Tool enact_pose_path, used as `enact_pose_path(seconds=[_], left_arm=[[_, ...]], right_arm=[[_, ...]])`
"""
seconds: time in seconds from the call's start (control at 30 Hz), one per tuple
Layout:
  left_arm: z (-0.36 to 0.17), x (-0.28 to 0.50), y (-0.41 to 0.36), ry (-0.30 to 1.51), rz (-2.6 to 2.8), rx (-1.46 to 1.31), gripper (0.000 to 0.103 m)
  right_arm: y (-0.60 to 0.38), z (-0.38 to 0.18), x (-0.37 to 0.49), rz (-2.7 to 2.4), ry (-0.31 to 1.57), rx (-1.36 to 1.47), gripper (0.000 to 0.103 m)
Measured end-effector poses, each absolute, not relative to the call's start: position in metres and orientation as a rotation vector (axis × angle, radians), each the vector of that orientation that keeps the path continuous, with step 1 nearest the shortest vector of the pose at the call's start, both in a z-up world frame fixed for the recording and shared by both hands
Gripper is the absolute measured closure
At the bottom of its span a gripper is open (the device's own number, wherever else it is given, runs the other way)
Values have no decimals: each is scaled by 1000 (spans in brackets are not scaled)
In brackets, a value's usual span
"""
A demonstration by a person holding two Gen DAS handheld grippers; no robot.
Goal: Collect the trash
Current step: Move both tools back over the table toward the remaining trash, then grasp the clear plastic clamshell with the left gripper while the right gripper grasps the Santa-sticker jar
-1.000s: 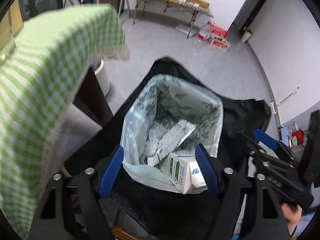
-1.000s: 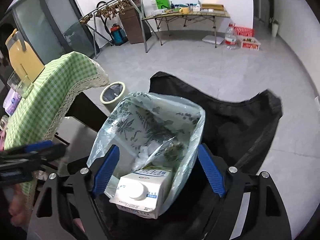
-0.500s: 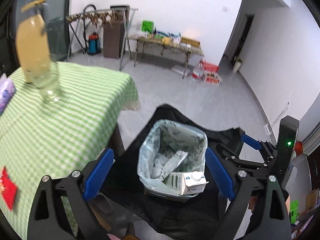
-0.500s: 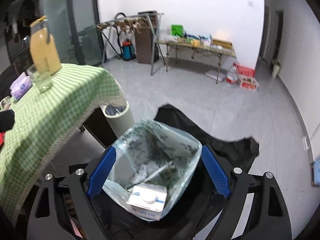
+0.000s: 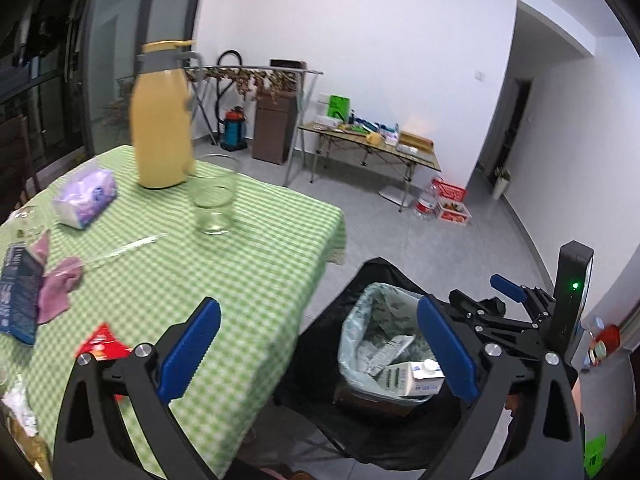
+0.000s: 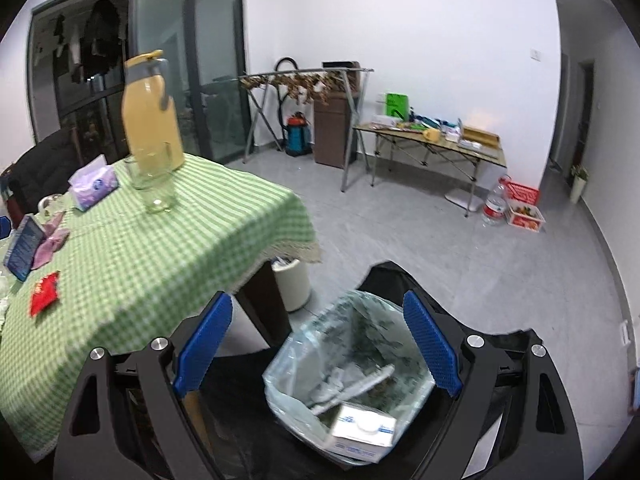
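Left wrist view has changed most from a second ago: then the bag filled the middle with the milk carton right between the blue pads, now the whole top of the desk [image 5: 248, 264] shows and the left claw [image 5: 316, 354] hangs over its corner; its jaws have just been opening and stand wide apart with nothing between them. From the left on the checked green cloth lie a dark blue packet [image 5: 18, 292], a crumpled pink wrapper [image 5: 60, 286], a red packet [image 5: 102, 342], a purple tissue pack [image 5: 86, 198], then a yellow jug [image 5: 162, 116] and a clear glass [image 5: 214, 196]. To the right, on the floor, the leaf-printed plastic trash bag [image 5: 360, 320] sits on black fabric; the milk carton [image 5: 412, 378] lies in it among crumpled paper. Only this view shows the right claw [image 5: 506, 286] from outside, beyond the bag.

Right wrist view alone shows a pale round bin [image 6: 294, 282] under the desk's lace-edged corner. Here the right claw [image 6: 316, 344] has also been opening, jaws apart and empty, above the bag's mouth with the carton [image 6: 360, 432] at the near rim.
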State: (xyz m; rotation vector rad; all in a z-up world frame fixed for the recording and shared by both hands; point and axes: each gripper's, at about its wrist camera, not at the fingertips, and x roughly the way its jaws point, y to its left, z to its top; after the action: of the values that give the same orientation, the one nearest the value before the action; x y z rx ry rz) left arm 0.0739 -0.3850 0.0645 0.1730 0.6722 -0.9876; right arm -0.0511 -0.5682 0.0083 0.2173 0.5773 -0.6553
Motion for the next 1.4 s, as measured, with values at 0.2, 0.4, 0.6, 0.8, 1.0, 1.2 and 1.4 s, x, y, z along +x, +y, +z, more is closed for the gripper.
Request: enact_pose_path(seconds=[0.2, 0.4, 0.6, 0.8, 1.0, 1.2, 1.4], left_arm=[[67, 105, -340, 673, -912, 114, 8], [68, 148, -289, 675, -795, 54, 8], [81, 205, -221, 636, -554, -52, 8], [80, 285, -153, 623, -243, -58, 8], [54, 378, -90, 674, 11, -37, 8], [3, 455, -47, 875, 102, -121, 8], [-29, 485, -36, 966, 69, -164, 8]], right_arm=[[-543, 12, -12, -584, 561, 199, 19], [-516, 12, 38, -502, 582, 169, 19], [-486, 17, 82, -418, 588, 125, 19], [-464, 26, 129, -351, 599, 76, 19], [-439, 43, 185, -253, 592, 37, 19], [-404, 66, 245, -106, 554, -14, 19], [-361, 85, 329, 54, 564, -105, 19]])
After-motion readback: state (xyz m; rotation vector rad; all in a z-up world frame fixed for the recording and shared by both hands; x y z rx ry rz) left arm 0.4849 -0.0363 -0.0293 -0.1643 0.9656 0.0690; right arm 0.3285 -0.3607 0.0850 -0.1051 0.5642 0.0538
